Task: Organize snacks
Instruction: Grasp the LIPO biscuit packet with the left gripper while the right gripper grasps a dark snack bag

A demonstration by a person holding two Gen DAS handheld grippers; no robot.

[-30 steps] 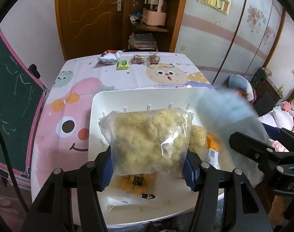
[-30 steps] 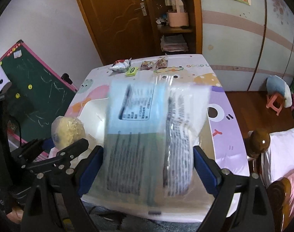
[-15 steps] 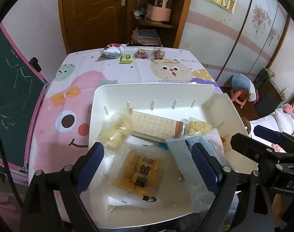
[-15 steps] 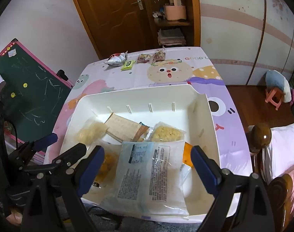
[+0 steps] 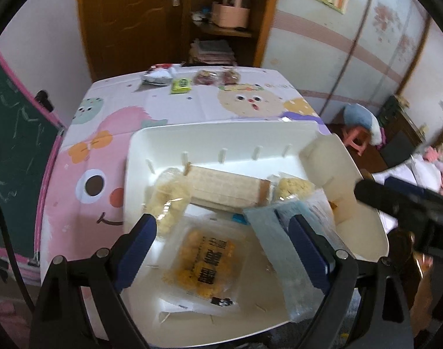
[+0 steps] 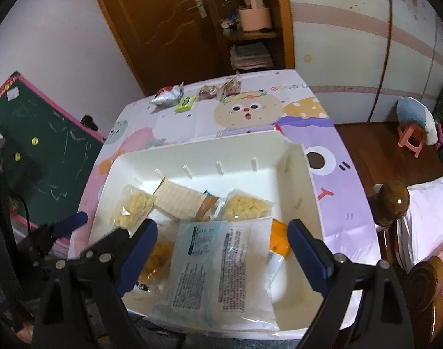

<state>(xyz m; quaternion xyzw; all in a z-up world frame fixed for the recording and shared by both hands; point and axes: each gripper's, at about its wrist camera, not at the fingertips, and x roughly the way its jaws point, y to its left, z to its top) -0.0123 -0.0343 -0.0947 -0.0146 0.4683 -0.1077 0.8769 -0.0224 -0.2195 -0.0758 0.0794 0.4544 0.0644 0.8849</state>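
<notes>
A white bin (image 5: pixel 221 136) (image 6: pixel 297 157) on the cartoon tablecloth holds several snacks. In it lie a clear bag of yellow puffs (image 5: pixel 167 195) (image 6: pixel 132 206), a tan cracker pack (image 5: pixel 227 189) (image 6: pixel 180 200), a second puff bag (image 6: pixel 246 206), an orange snack pack (image 5: pixel 207 264) and a large pale blue packet (image 6: pixel 215 270) (image 5: pixel 279 250). My left gripper (image 5: pixel 221 250) is open and empty above the bin's near left. My right gripper (image 6: pixel 223 256) is open and empty above the blue packet.
Several small snacks lie at the table's far edge: a silver-red bag (image 5: pixel 157 75) (image 6: pixel 167 96), a green packet (image 5: pixel 180 85) (image 6: pixel 186 103) and two dark wrapped ones (image 5: pixel 217 77). A chalkboard (image 6: pixel 41 142) stands left, a bed post (image 6: pixel 393 200) right.
My left gripper let go of the puff bag and my right gripper let go of the blue packet; both now lie in the bin. Both grippers opened and drew back slightly.
</notes>
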